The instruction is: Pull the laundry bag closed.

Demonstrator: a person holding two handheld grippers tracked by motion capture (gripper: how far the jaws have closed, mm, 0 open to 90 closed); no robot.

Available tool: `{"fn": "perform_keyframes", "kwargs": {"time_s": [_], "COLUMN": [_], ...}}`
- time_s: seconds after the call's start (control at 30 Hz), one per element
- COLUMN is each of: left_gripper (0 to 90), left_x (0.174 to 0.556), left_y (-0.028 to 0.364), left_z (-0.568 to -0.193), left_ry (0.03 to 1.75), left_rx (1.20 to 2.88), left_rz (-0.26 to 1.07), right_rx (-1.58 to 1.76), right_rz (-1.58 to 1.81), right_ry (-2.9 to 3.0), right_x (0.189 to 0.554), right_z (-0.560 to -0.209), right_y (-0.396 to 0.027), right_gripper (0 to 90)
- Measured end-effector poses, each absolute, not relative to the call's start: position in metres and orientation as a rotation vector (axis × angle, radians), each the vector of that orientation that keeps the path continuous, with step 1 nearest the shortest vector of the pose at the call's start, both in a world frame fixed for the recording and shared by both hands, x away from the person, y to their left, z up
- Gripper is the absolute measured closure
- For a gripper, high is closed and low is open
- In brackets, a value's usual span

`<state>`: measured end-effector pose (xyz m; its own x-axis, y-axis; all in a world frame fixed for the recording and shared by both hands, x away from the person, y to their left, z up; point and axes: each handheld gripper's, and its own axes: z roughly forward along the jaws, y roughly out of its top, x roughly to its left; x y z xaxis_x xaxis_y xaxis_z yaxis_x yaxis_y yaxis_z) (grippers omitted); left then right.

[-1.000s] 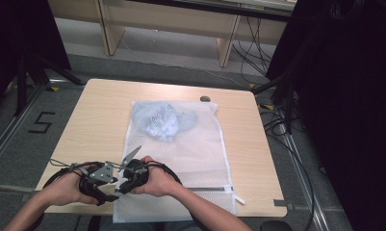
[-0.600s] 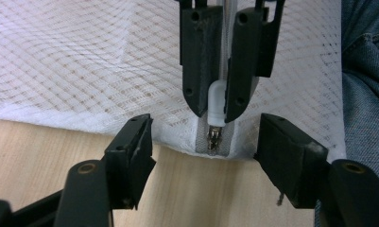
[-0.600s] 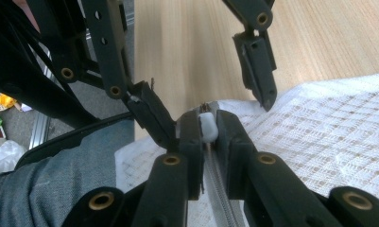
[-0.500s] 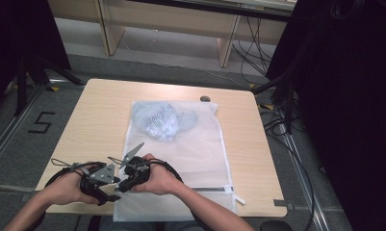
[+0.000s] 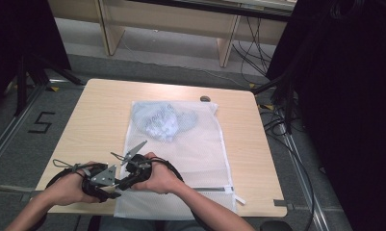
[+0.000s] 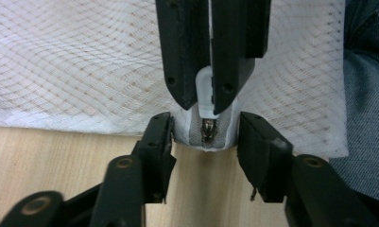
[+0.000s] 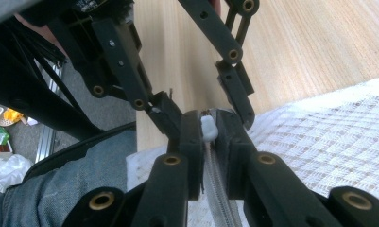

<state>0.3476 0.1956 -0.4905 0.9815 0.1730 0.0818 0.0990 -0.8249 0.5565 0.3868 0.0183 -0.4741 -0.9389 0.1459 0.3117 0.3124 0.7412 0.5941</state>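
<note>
White netting of our mesh bag (image 5: pixel 200 144) lies flat; our right gripper (image 6: pixel 211 101) pinches its plastic zipper pull (image 6: pixel 205 92), while our left gripper (image 6: pixel 205 137), just closing, brackets the corner untouched.

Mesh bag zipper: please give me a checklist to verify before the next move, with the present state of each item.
1. Right hand-held gripper shut on white zipper pull: ok.
2. Bag corner between the jaws of the left hand-held gripper, which have just been closing: ok.
3. Left pads pressing the corner: not ok, not yet.
4. Mesh bag flat on table: ok.
5. Clothing away from the zipper: ok.
</note>
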Motion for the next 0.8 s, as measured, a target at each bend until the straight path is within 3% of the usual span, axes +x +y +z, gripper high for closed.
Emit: {"fn": "perform_keyframes", "kwargs": {"time_s": [0.33, 0.8], "left_gripper": [74.7, 80.9], "left_x": [0.3471, 0.3471], "left_y": [0.1970, 0.1976], "left_z": [-0.4869, -0.4836], "left_ry": [0.216, 0.226], "left_rx": [2.514, 2.536], "left_rz": [0.216, 0.158], "right_rx": [-0.360, -0.296], "right_rz": [-1.030, -1.020], "right_ry": [-2.686, -2.759], "right_x": [0.3879, 0.3818], "right_z": [-0.4696, -0.4670], "right_y": [0.0149, 0.0143], "right_gripper": [82.5, 82.7]}}
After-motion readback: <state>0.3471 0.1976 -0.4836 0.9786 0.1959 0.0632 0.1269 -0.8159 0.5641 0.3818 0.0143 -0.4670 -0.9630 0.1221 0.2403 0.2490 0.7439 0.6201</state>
